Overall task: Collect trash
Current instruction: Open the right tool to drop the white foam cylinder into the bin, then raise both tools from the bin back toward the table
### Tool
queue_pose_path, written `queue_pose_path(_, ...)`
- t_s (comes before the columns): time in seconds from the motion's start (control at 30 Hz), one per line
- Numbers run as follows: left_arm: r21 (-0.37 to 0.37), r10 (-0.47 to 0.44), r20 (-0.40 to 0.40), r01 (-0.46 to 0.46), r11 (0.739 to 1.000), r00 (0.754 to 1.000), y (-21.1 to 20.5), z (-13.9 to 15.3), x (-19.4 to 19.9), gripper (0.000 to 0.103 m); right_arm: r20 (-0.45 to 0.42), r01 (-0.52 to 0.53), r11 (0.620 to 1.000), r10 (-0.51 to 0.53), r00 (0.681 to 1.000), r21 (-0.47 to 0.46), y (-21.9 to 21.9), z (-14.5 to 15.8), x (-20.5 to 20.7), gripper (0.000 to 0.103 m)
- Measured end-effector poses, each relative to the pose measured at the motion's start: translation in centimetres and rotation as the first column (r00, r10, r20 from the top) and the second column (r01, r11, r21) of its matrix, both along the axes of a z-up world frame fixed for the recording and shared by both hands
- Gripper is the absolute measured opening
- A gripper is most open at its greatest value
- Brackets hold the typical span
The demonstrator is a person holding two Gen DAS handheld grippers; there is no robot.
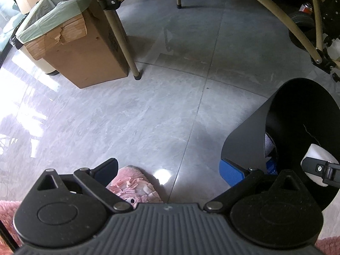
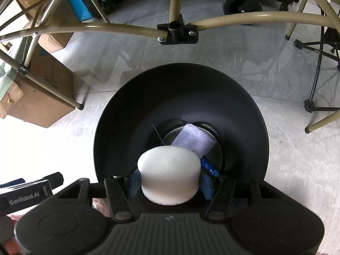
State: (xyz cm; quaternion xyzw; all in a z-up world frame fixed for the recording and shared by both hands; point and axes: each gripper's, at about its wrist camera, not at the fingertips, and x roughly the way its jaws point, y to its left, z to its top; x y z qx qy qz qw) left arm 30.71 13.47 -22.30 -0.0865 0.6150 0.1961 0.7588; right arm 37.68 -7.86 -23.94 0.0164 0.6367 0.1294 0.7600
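Over the mouth of a black bin [image 2: 180, 97] on the grey tile floor [image 2: 286, 159], the right gripper [image 2: 170, 180] pinches a white foam puck [image 2: 169, 174] between its blue pads. The left gripper [image 1: 170, 170] hangs wide open and empty beside it. Dropping the puck looks the step in hand, needing only the jaws to part.

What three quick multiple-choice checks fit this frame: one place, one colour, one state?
1. Where is the white foam cylinder? A on the floor; B between the right gripper's pads, over the black round bin; C on a tabletop.
2. Colour of the plastic liner in the brown cardboard box? A green; B red; C black.
3. The left gripper is: A shut on foam; B shut on a slipper; C open.
B, pads press its sides; A, green film drapes the box rim; C, its fingers stand wide apart.
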Motion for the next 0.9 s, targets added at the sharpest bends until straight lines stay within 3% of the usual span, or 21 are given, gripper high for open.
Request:
queue_pose_path(0.03, -0.001, -0.002, 0.000, 0.002, 1.000, 1.000, -0.08, 0.00, 0.01, 0.103, 0.003, 0.004, 1.000, -0.004, 1.000, 0.001, -0.06, 0.04, 0.01, 0.058)
queue_pose_path(0.07, 0.000, -0.003, 0.001, 0.003, 1.000, 1.000, -0.10, 0.00, -0.01, 0.103, 0.002, 0.004, 1.000, -0.004, 1.000, 0.002, -0.03, 0.02, 0.08, 0.072)
queue_pose_path(0.1, 0.000, -0.001, 0.000, 0.001, 1.000, 1.000, -0.12, 0.00, -0.02, 0.103, -0.001, 0.004, 1.000, -0.004, 1.000, -0.002, 0.03, 0.00, 0.13, 0.092)
queue_pose_path(0.17, -0.001, 0.001, -0.001, -0.001, 1.000, 1.000, -0.18, 0.00, -0.01, 0.103, 0.000, -0.001, 1.000, 0.001, 1.000, -0.019, 0.14, -0.15, 0.20, 0.103)
queue_pose_path(0.9, 0.000, -0.007, 0.003, 0.007, 1.000, 1.000, -0.44, 0.17, 0.20, 0.103, 0.021, 0.010, 1.000, -0.009, 1.000, -0.023, -0.20, 0.14, -0.34, 0.103)
